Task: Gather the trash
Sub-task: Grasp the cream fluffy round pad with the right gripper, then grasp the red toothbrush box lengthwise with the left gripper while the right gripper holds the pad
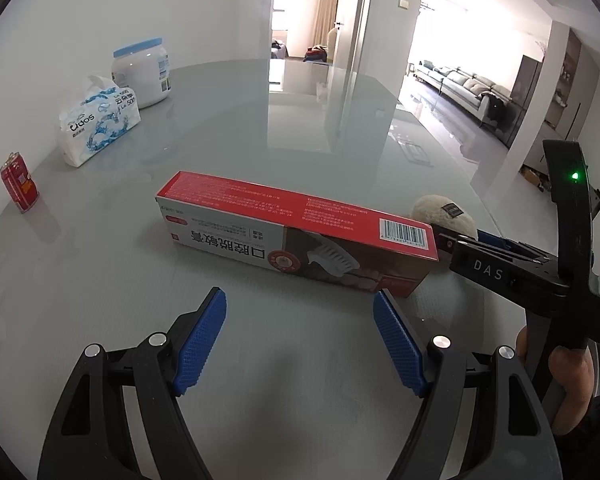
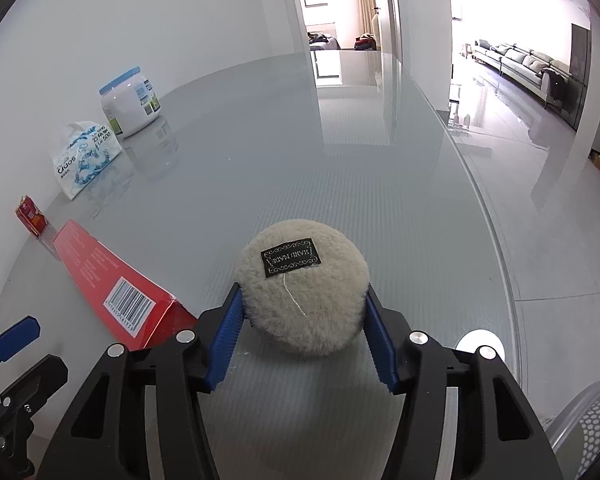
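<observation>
The round fluffy pad (image 2: 304, 296) with a black "HAND MADE" label lies on the grey glass table (image 2: 340, 152), clasped between the 2 blue pads of the right gripper (image 2: 303, 316), which press its sides. At the pad's 9 o'clock lies a long red box (image 2: 112, 280). The left gripper (image 1: 300, 312) hangs released over bare table just short of that box. Toward 10 o'clock stand a red can (image 1: 19, 188), a tissue pack (image 1: 98, 124) and a white jar (image 1: 142, 72).
</observation>
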A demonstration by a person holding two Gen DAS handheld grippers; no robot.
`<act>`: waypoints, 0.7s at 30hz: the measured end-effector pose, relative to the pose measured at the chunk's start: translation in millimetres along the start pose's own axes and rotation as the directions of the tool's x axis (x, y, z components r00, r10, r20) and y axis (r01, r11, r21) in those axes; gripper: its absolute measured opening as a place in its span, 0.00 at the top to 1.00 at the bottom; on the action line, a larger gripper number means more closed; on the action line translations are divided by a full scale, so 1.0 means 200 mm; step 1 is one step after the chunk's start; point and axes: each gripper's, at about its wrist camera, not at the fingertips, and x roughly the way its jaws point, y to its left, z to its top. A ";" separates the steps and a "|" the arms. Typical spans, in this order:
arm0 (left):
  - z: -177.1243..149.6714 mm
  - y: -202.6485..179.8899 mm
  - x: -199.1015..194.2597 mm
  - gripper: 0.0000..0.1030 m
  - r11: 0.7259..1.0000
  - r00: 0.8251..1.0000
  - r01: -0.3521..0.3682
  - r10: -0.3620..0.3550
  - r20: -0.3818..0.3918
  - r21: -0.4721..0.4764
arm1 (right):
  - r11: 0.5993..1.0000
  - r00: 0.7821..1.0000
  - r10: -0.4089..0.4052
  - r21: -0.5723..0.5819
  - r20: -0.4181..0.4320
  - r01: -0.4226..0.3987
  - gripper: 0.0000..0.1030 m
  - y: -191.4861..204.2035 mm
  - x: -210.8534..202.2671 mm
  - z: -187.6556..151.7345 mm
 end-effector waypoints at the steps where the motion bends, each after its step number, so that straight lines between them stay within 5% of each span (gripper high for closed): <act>1: 0.00 0.00 0.01 0.28 1.000 1.000 0.002 -0.002 0.001 0.001 | 1.000 1.000 0.003 0.010 0.005 -0.003 0.46 -0.01 -0.01 -0.01; 21: 0.05 -0.30 0.21 0.28 1.000 1.000 0.009 -0.009 -0.012 0.010 | 0.985 0.993 0.010 0.169 0.118 -0.030 0.46 -0.28 -0.41 -0.21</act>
